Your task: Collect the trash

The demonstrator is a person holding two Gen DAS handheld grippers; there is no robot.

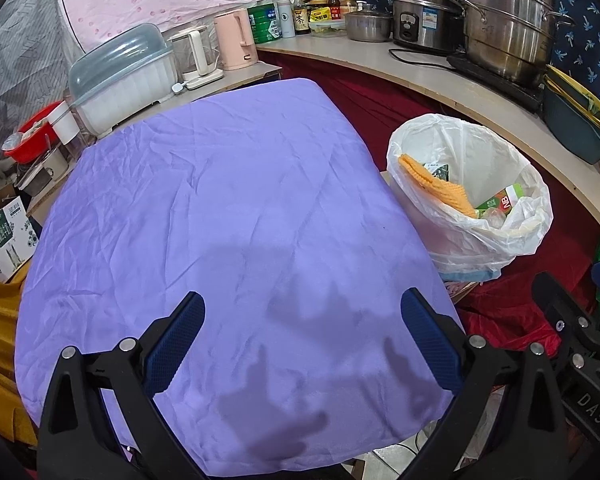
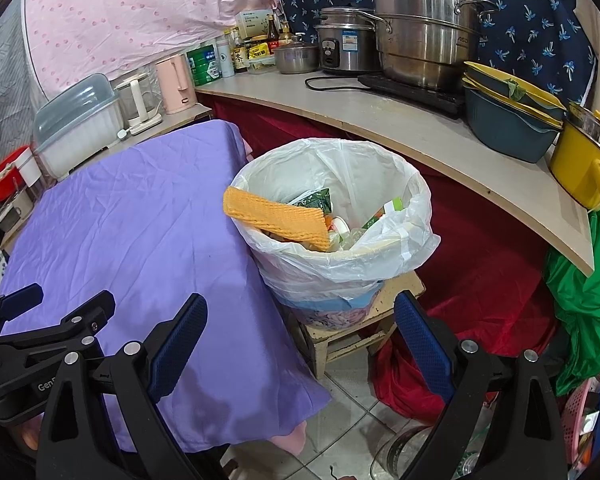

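Note:
A bin lined with a white plastic bag point(image 1: 472, 200) point(image 2: 336, 224) stands on a low stool point(image 2: 352, 332) to the right of a table under a purple cloth point(image 1: 236, 216) point(image 2: 132, 220). An orange cloth point(image 2: 276, 218) point(image 1: 432, 184) leans over the bin's near rim, with green cartons point(image 1: 500, 202) point(image 2: 384, 212) and other rubbish inside. My left gripper point(image 1: 302, 340) hangs open over the near part of the purple cloth, holding nothing. My right gripper point(image 2: 300, 344) is open near the table's right edge, in front of the bin, also holding nothing. Nothing loose lies on the purple cloth.
A curved counter point(image 2: 400, 120) behind the bin carries steel pots point(image 2: 424, 28), a rice cooker point(image 2: 348, 48), stacked basins point(image 2: 508, 120) and a yellow pot point(image 2: 580, 160). Kettles point(image 1: 236, 40) and a lidded dish rack point(image 1: 120, 80) stand beyond the table. Red cloth point(image 2: 480, 280) and a green bag point(image 2: 584, 300) are at right.

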